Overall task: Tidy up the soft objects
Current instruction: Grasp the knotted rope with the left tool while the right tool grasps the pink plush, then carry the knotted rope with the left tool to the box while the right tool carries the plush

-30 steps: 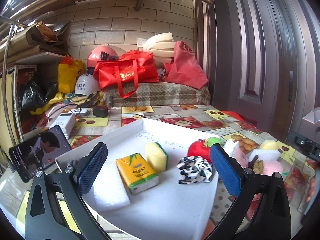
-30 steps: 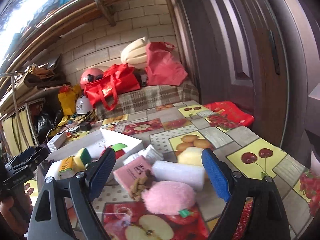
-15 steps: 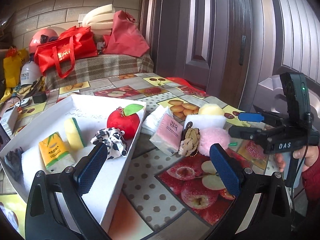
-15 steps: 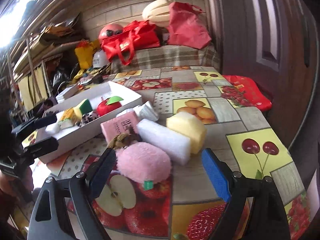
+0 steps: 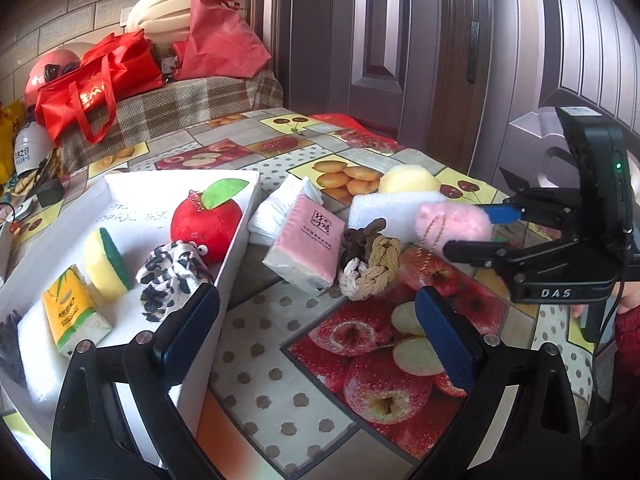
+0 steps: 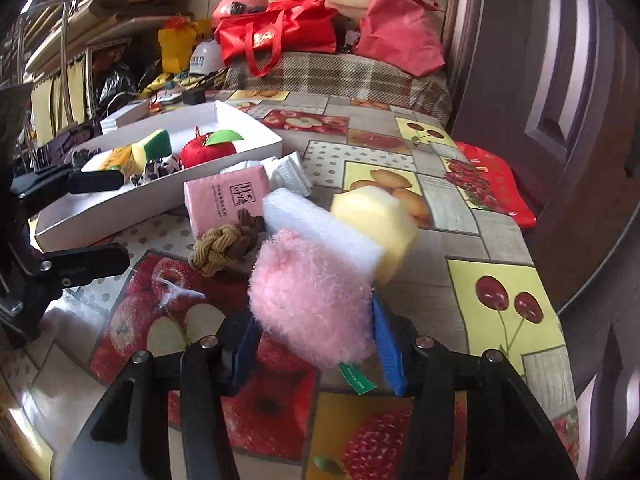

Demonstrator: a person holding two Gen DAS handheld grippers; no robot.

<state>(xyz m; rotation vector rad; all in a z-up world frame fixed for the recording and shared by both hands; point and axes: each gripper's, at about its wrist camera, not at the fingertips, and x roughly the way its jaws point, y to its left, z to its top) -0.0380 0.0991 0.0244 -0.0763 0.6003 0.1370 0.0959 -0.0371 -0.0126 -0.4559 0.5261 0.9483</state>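
My right gripper (image 6: 316, 336) is shut on a fluffy pink plush (image 6: 310, 300) and holds it just above the fruit-print tablecloth; it also shows in the left wrist view (image 5: 452, 222). My left gripper (image 5: 316, 320) is open and empty over the tray's near corner. The white tray (image 5: 240, 240) holds a red plush apple (image 5: 206, 226), a black-and-white scrunchie (image 5: 168, 276), a yellow-green sponge (image 5: 106, 262) and a yellow tissue pack (image 5: 72, 312). Beside the tray lie a pink tissue pack (image 5: 306, 244), a knotted rope toy (image 5: 370, 266), white foam (image 6: 320, 232) and a yellow sponge (image 6: 376, 220).
A folded white cloth (image 5: 280, 208) lies by the tray's corner. Red bags (image 6: 276, 32) sit on a plaid-covered bench at the back. A dark door (image 5: 400, 48) stands to the right. A red bag (image 6: 488, 180) lies at the table's right edge.
My right gripper has closed on the pink plush and raised it slightly. My left gripper has swung right from the tray toward the loose pile.
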